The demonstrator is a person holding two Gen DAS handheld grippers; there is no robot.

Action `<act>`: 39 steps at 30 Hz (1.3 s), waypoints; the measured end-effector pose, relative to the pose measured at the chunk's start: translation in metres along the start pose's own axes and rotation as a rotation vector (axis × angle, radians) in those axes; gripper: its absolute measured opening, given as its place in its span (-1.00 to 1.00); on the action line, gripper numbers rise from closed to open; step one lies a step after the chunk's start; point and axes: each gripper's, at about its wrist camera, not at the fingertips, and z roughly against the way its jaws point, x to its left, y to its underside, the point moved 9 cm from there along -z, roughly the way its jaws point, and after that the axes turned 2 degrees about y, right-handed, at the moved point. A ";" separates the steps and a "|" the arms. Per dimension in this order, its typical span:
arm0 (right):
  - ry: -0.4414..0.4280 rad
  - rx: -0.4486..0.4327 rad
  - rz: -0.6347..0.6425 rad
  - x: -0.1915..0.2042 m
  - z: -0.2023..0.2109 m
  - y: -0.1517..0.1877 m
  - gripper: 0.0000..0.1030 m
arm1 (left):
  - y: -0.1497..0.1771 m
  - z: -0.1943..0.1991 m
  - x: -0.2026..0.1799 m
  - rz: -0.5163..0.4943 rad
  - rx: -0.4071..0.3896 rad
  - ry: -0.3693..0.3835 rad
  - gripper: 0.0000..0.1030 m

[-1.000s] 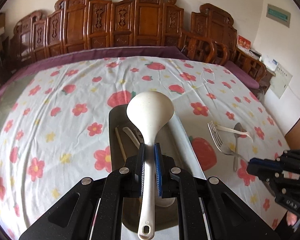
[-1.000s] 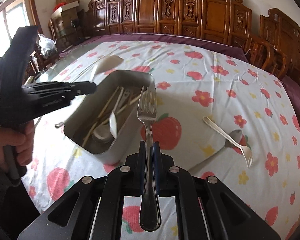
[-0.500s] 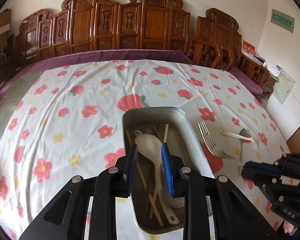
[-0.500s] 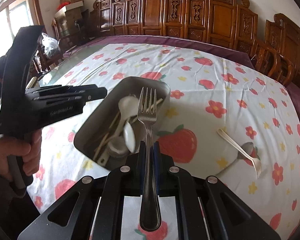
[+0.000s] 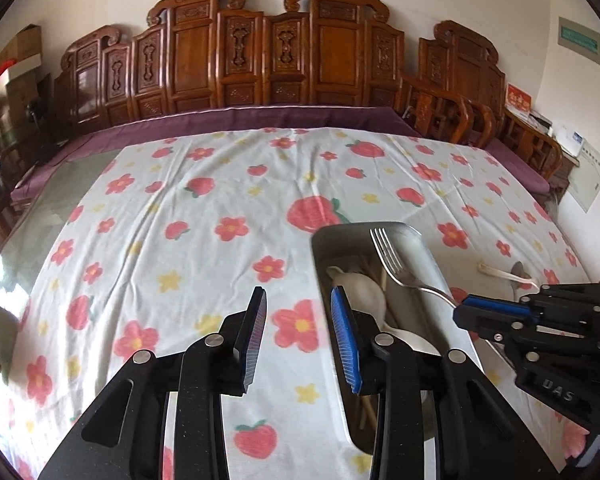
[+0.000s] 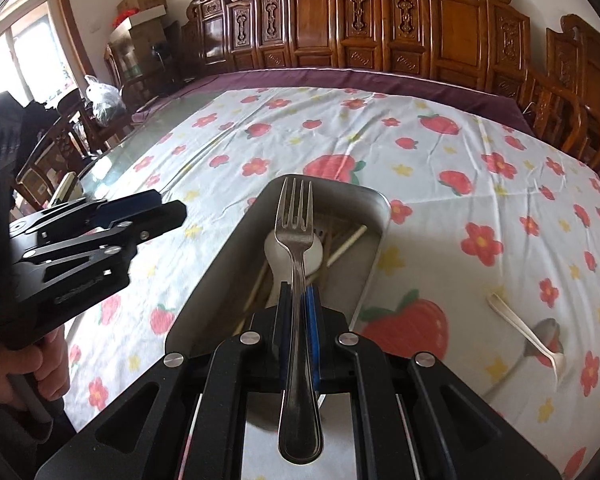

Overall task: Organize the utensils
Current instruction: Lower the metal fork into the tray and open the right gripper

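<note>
A metal tray (image 5: 418,254) (image 6: 228,256) on the flowered cloth holds a white ladle (image 5: 358,290) (image 6: 274,248) and wooden chopsticks (image 6: 348,242). My left gripper (image 5: 300,320) (image 6: 172,206) hovers over the cloth just left of the tray; its jaws are opening and nothing is between them. My right gripper (image 6: 298,292) (image 5: 460,312) is shut on the handle of a steel fork (image 6: 296,228) (image 5: 388,256). The fork's tines hang over the tray's inside, above the ladle.
A metal spoon (image 6: 546,330) (image 5: 518,272) and a white plastic fork (image 6: 512,316) lie crossed on the cloth right of the tray. A hand (image 6: 32,372) holds the left gripper's handle. Carved wooden chairs line the table's far side.
The left gripper let go of the white ladle, which now lies in the tray, then opened and shifted left off the tray. The right gripper carried the fork over the tray.
</note>
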 end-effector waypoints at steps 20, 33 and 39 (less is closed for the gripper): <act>-0.029 0.056 -0.042 0.004 -0.043 0.000 -0.81 | -0.006 0.005 0.013 0.031 -0.023 0.003 -0.37; -0.026 -0.055 0.055 -0.010 0.012 0.001 -0.80 | -0.004 0.009 -0.003 0.012 -0.025 0.026 -0.22; 0.096 -0.078 0.093 -0.072 0.043 0.013 -0.15 | -0.003 0.014 -0.025 -0.028 -0.047 0.053 0.41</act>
